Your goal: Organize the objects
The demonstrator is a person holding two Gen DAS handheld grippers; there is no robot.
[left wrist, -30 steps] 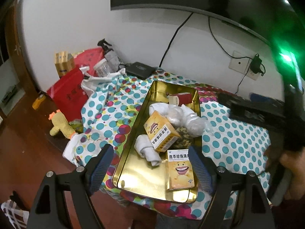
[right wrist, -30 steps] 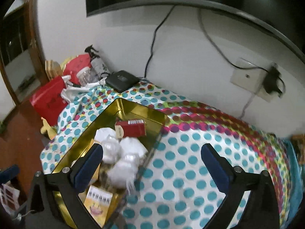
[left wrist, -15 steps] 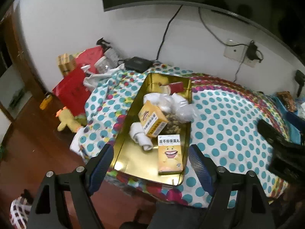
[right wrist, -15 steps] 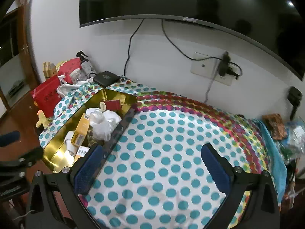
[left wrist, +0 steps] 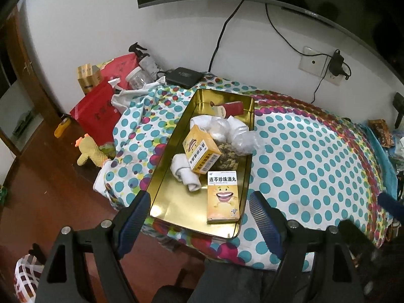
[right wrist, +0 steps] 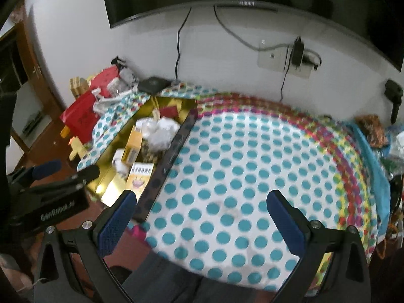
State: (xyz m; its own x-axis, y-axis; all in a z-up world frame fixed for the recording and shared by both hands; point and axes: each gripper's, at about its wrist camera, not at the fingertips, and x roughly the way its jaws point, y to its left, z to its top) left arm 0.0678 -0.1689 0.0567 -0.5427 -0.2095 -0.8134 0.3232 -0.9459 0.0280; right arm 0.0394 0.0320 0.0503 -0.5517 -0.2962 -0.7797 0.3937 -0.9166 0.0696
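Meanwhile, both cameras had drawn back since a second earlier: the polka-dot worktop (right wrist: 234, 176) filled far more of the right wrist view, and the gold tin tray (left wrist: 174, 202) sat smaller and farther off in the left wrist view. The tray lay along the worktop's left edge, and its contents kept their earlier places.

Counted largest to smallest, it held two yellow medicine boxes, one flat (left wrist: 222, 195) near the front end and one tilted (left wrist: 201, 152) against the middle pile; several clear plastic bags (left wrist: 241, 136) bunched together, number unclear; one rolled white cloth (left wrist: 184, 174) beside the tilted box; and one red box (left wrist: 233, 107) at the far end.

The left gripper (left wrist: 199, 217) hung over the tray's near end, its jaws wide apart around nothing. The right gripper (right wrist: 199, 217) hovered above bare cloth, jaws likewise spread and empty.
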